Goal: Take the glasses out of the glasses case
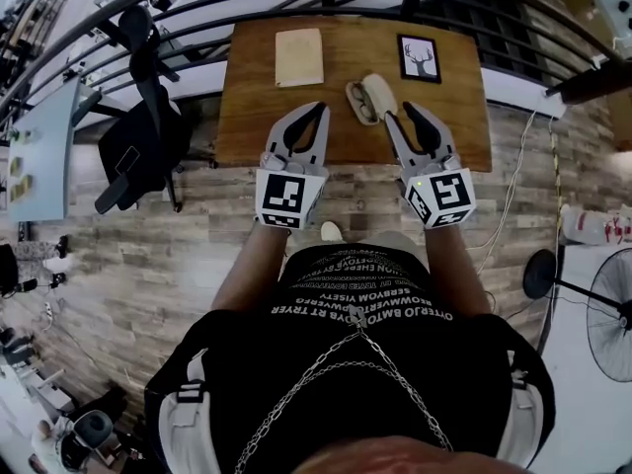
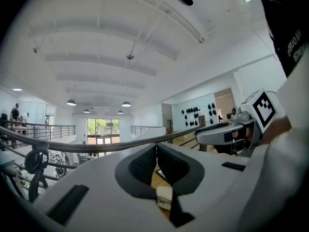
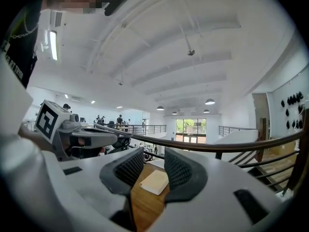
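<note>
Both grippers are hovering at the near edge of the wooden worktop (image 1: pixel 247 117), and nothing is being held yet. The left gripper (image 1: pixel 321 110) is showing its jaws pressed together at the tips, empty. The right gripper (image 1: pixel 399 113) is holding its jaws a little apart, with only the worktop and the pale notebook (image 3: pixel 154 181) showing through the gap.

The glasses case (image 1: pixel 371 97) is lying open on the worktop between the notebook and the framed picture (image 1: pixel 419 57). It is sitting just beyond the right gripper's tips and slightly to their left. Its long axis is running roughly away from the person, slanting from far-left to near-right, so it is lying almost in line with that gripper's jaws.

A darker shape, probably the glasses (image 1: pixel 360 104), is resting in the left half, though it is too small to be sure.

The right gripper is clearly nearer; the left is sitting off to the case's left. I'm expecting the right to reach in, perhaps with the left steadying the case.
</note>
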A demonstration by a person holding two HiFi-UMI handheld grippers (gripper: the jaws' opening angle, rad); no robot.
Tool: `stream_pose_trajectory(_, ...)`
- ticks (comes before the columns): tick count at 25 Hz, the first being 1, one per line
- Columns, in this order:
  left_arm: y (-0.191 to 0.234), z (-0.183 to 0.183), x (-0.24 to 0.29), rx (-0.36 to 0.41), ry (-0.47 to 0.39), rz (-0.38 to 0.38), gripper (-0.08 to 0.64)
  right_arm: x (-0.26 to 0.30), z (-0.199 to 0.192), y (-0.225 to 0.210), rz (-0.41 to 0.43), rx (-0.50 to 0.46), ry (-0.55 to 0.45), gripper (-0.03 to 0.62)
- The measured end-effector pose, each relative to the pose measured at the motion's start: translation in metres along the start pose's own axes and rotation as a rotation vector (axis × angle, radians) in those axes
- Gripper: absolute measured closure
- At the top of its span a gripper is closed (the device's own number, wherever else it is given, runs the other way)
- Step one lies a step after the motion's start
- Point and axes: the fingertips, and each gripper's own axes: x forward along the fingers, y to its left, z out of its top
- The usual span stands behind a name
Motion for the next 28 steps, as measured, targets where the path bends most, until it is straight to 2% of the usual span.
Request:
stream_pose_trajectory(12,0.002,-0.014,0.006,-0.005,0.030,-0.005,0.532,0.000,-0.015,-0.009,-0.023,0.017,0.037,0.465)
stream_pose_trajectory(28,0.020,-0.029,0.048,-0.014,0.095,0.051,0.531,0.047,-0.028,-0.045,0.056,0.072,0.048,0.465)
